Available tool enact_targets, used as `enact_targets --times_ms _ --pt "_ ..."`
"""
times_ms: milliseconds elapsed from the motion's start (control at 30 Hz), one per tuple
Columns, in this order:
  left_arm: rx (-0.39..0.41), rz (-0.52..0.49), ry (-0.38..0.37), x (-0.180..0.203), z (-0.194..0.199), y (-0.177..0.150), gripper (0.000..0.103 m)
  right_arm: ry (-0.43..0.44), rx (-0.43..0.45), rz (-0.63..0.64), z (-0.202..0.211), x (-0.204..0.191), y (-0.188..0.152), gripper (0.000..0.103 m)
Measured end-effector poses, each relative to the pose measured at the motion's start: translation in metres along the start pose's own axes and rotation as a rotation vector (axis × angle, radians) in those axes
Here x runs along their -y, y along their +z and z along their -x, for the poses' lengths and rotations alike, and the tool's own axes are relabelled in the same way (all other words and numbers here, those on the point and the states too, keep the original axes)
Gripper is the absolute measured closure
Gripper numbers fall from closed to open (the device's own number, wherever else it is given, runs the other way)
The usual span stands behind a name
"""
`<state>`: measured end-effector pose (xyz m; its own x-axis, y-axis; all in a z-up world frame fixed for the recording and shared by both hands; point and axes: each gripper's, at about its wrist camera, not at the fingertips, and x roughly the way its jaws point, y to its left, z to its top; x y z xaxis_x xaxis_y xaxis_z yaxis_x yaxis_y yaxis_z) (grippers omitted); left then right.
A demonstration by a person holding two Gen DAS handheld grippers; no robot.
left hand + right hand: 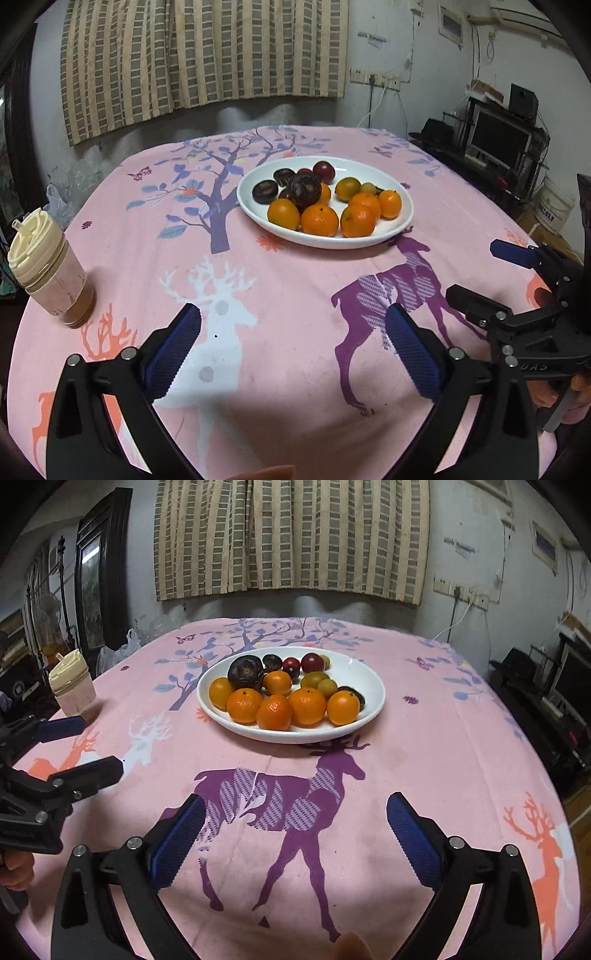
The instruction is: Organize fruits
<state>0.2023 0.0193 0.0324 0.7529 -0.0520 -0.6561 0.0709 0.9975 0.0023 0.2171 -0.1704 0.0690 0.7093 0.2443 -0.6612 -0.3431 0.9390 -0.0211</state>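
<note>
From my left wrist camera, my left gripper (291, 339), black with blue ribbed pads, stood spread wide with nothing between its fingers, hovering over a pink tablecloth (295, 295) printed with deer and trees. Ahead, well apart from the gripper, sat a white oval ceramic plate (369, 173) holding the fruits: round orange tangerines (320, 220) heaped at its near edge, dark brown wrinkled fruits (305, 188) and a red plum (324, 172) behind them. A beige-lidded plastic tumbler (48, 273) stood near the table's left edge. At the right, my right gripper (476, 273) was also released and empty.

From my right wrist camera, my right gripper (295, 823) gaped wide over a purple printed deer (280, 805), gripping nothing. The plate (364, 675) of fruit lay straight ahead, beyond the deer's antlers. My left gripper (92, 746) showed at the left edge, likewise released, with the tumbler (74, 688) behind it.
</note>
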Motion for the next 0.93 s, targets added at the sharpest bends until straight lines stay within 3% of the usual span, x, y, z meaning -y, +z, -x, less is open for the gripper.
enact_targets --times_ms 933 --pt "0.001 -0.003 0.018 0.0005 0.0003 -0.0035 0.005 0.019 -0.026 -0.005 -0.0022 0.0004 -0.0019 0.004"
